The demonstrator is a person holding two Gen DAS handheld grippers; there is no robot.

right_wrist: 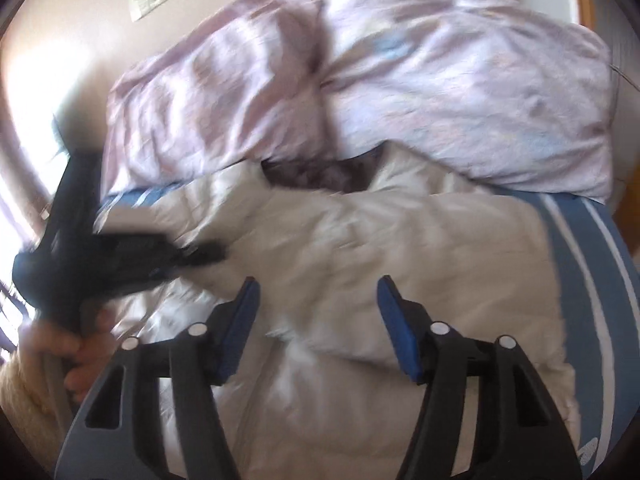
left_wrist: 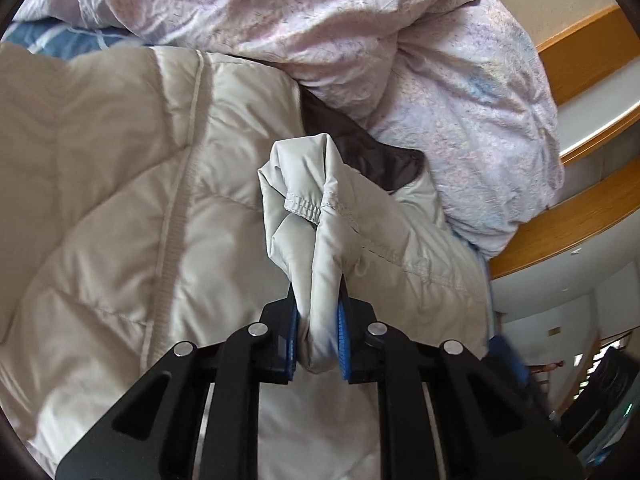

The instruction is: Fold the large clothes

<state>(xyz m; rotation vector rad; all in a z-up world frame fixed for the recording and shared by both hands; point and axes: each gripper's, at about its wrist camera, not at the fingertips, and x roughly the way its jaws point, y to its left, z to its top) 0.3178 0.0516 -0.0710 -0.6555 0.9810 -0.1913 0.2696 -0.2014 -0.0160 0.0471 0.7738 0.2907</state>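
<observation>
While the left tongs (left_wrist: 318,336) pinch a bunched fold of the pale quilted jacket (left_wrist: 120,208), their blue pads (left_wrist: 343,336) press on the cloth from both sides, and the sleeve cuff (left_wrist: 304,204) with its stitched hem stands up just beyond the fingertips. That jacket lies spread on the bed, taking up most of the left wrist view, with a dark brown lining (left_wrist: 360,148) showing at its far edge where it meets the crumpled pink duvet (left_wrist: 360,40). Just beyond the jacket, the duvet is heaped high and touches it along that far edge. A blue sheet with white stripes (right_wrist: 576,280) shows beside the jacket on the right in the right wrist view, and a strip of it shows past the jacket's far left corner. The right tongs (right_wrist: 318,308) hang spread above the jacket, nothing between their blue pads (right_wrist: 240,320), with the cloth lying below them. Left of the jacket in that blurred view, the left tongs appear as a dark shape (right_wrist: 120,256) reaching onto the cloth, gripped by a hand (right_wrist: 68,352). Right of the duvet stands a wooden frame (left_wrist: 580,232).
</observation>
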